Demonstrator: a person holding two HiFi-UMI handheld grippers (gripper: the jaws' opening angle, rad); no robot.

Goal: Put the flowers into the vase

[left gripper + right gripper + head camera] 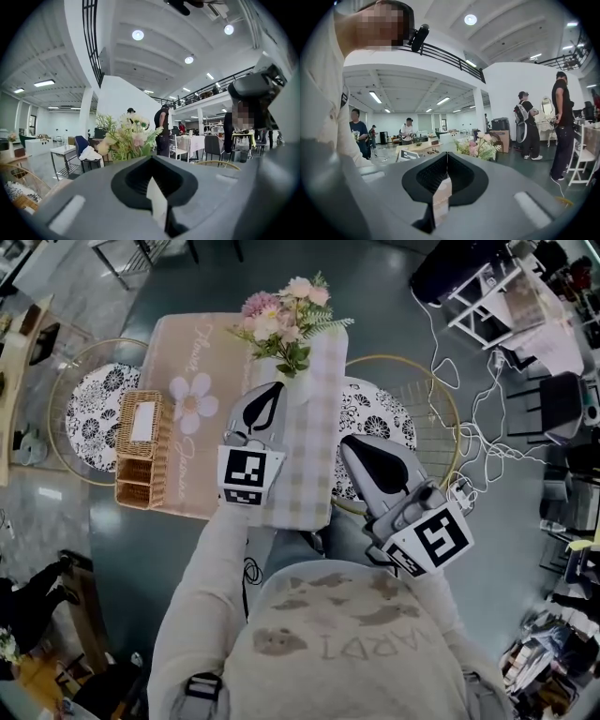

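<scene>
A bunch of pink, cream and white flowers (281,317) with green leaves stands upright at the far end of the table, on a checked cloth (311,427). Leaves hide its base, and I see no vase. My left gripper (270,392) hovers over the cloth, just short of the flowers, shut and empty. My right gripper (356,446) hangs off the table's right side, also shut with nothing in it. The flowers (124,138) rise beyond the closed jaws of the left gripper (151,157). In the right gripper view the flowers (480,147) lie further off, past that gripper (447,154).
A wicker basket (142,451) sits on the pink tablecloth (202,362) at the left. Round chairs with black-and-white cushions flank the table (98,409) (382,416). White cables (469,442) trail over the floor at the right. People stand in the hall behind (560,126).
</scene>
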